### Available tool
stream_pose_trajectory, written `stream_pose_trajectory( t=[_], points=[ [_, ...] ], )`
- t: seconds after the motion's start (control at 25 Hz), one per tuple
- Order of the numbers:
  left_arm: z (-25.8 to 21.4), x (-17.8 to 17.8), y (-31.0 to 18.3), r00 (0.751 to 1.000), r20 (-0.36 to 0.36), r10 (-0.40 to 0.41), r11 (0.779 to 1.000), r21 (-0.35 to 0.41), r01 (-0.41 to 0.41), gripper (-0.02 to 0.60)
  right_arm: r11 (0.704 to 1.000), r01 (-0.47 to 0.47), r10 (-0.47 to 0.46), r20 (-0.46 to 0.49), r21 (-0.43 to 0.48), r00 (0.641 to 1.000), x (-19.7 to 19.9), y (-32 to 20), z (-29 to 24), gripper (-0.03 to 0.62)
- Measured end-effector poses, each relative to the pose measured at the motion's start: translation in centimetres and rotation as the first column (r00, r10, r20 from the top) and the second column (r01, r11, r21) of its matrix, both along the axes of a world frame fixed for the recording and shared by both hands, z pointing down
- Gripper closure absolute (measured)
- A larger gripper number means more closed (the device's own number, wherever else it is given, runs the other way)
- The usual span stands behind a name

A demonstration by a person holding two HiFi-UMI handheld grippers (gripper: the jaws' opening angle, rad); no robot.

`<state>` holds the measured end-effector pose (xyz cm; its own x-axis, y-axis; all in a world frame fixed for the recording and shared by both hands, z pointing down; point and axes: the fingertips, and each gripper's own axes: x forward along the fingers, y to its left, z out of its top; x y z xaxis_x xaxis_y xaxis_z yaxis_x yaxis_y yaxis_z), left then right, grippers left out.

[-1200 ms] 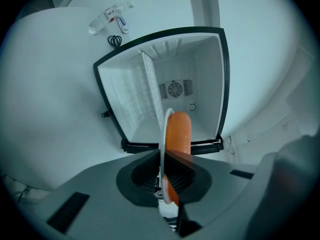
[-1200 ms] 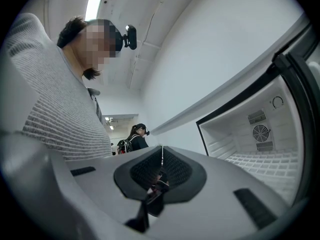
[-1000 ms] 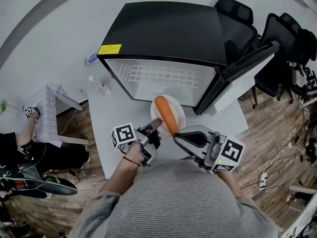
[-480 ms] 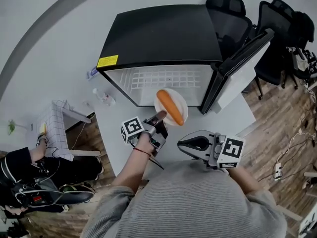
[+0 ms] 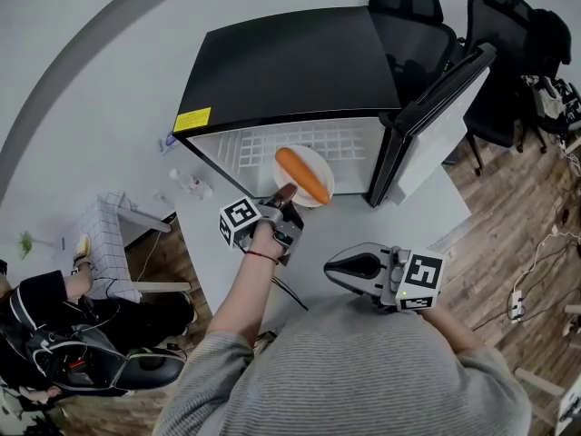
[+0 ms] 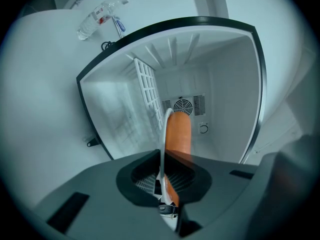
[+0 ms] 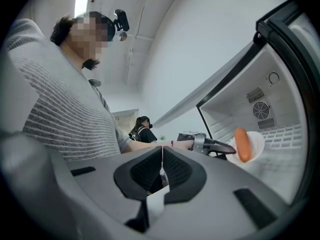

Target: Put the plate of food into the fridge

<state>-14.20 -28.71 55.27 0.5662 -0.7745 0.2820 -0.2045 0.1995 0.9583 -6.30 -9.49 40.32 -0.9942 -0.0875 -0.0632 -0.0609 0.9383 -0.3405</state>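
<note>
Plate: white plate (image 5: 320, 163), held at the open mouth of the fridge (image 5: 290, 62), over the front edge of its white interior; whether it rests on anything cannot be told.
Food: one long orange piece (image 5: 302, 176) lies slantwise across the plate.
Left gripper: the left gripper (image 5: 284, 195) has its jaws pinched on the plate's near rim. Its own view shows the rim edge-on between the pads, with the orange food just on the far side.
Plate against left gripper: the plate juts forward from the jaw tips into the fridge opening, with the gripper's body and the hand behind it, outside the cabinet.
Right gripper: the right gripper (image 5: 334, 266) has its jaws pressed together with nothing between them. It is held low, close to the person's chest, well apart from the plate and to the right of the left arm.
Fridge: black top, white inside, with a wire shelf (image 5: 309, 139) and a round fan vent (image 6: 183, 105) on the back wall.
Door: the door (image 5: 440, 98) stands swung wide at the right of the cabinet.
Table: the white table (image 5: 218, 216) bears the fridge.
Surroundings: a clear bottle (image 5: 189, 183) lies left of the fridge, black chairs (image 5: 427, 25) stand behind the door, and another person (image 5: 54, 307) sits at far left.
</note>
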Motion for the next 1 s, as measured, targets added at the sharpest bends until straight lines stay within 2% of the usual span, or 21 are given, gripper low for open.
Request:
stream_pose_trajectory(
  t=[0.4, 1.0],
  points=[
    [1.4, -0.7, -2.2, 0.998, 0.040, -0.052, 0.998, -0.045, 0.054, 0.555, 1.000, -0.006, 0.007, 0.014, -0.023, 1.000, 0.2, -0.3, 0.1, 0.579],
    [3.2, -0.9, -4.2, 0.985, 0.032, -0.170, 0.980, -0.103, 0.172, 0.555, 0.999, -0.024, 0.025, 0.017, -0.048, 1.000, 1.9, -1.3, 0.4, 0.580]
  ],
)
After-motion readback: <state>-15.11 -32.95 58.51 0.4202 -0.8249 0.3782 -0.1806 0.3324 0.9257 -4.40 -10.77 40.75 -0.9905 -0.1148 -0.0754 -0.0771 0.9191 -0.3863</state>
